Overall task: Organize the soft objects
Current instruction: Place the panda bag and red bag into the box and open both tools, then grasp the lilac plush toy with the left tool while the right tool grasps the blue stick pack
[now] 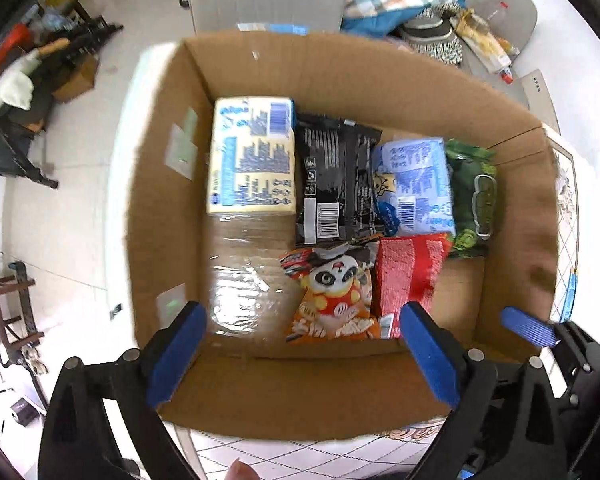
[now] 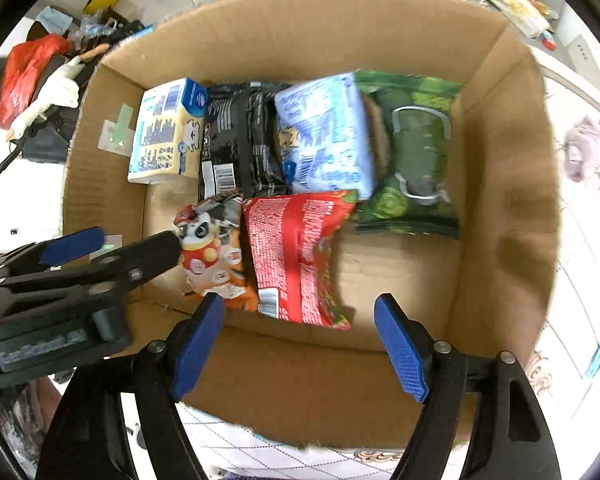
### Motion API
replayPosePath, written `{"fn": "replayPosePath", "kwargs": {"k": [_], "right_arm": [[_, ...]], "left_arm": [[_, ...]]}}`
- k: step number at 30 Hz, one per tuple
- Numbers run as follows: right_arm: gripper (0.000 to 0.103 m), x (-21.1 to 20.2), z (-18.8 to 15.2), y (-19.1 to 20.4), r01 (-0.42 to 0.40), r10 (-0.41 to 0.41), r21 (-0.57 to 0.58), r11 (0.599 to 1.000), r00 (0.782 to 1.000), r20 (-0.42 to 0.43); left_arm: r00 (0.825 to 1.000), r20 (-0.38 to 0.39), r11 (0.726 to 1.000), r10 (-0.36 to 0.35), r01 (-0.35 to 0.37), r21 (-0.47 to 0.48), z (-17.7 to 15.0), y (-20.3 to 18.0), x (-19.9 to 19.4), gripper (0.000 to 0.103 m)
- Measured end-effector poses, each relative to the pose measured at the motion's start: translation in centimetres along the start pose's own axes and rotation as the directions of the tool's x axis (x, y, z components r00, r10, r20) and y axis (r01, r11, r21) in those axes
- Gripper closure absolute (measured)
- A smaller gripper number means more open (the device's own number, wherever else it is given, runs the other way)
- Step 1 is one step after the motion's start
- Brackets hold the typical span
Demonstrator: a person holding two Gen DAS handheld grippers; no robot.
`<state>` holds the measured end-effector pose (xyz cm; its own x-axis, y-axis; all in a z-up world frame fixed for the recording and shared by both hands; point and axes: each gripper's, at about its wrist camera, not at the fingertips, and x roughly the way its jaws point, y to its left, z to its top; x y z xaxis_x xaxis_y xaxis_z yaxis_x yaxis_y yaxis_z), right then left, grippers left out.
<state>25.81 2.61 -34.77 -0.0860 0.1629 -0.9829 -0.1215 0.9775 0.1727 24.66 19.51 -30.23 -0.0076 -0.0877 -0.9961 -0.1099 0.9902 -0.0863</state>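
I have both claws hovering over the near edge of the cardboard box (image 1: 340,80), and both stand wide with nothing between the pads: the left claw (image 1: 304,356) gapes above the near wall, the right claw (image 2: 300,346) does the same a little further right, and each shows at the edge of the other's view. Everything soft that I can see is already down in the box, so my judgement is that the next move is a reach forward and down past the near wall. Nearest to me lie two snack bags side by side, long axes running near to far: the panda bag (image 1: 334,294), orange and crinkled, lies just ahead of the left claw, and the red bag (image 2: 296,256), glossy and puffed, touches its right side, straight ahead of the right claw. Left of the panda bag the taped floor is bare. Beyond them a row sits along the far wall, left to right: a yellow tissue pack (image 1: 250,156), squared and plump, a black pouch (image 1: 334,184), a pale blue tissue pack (image 2: 324,136) tilted over its neighbours, and a green wipes pack (image 2: 414,156) with a lid flap. The right claw looks nearer the green pack, the left nearer the yellow one.
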Motion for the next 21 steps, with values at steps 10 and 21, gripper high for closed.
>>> {"fn": "replayPosePath", "kwargs": {"k": [10,21], "right_arm": [[0.000,-6.2,-4.5,-0.5,0.065,-0.070,0.037,0.997,0.989,0.134],[0.000,-13.4,-10.0,-0.6,0.044,-0.050,0.029,0.999,0.972,0.230]], "left_arm": [[0.987,0.159,1.000,0.022,-0.021,-0.011,-4.6,-1.3,-6.5,0.004],[0.949,0.308,0.997,0.070,-0.077,0.014,-8.9,-4.0,-12.1,0.004]]}}
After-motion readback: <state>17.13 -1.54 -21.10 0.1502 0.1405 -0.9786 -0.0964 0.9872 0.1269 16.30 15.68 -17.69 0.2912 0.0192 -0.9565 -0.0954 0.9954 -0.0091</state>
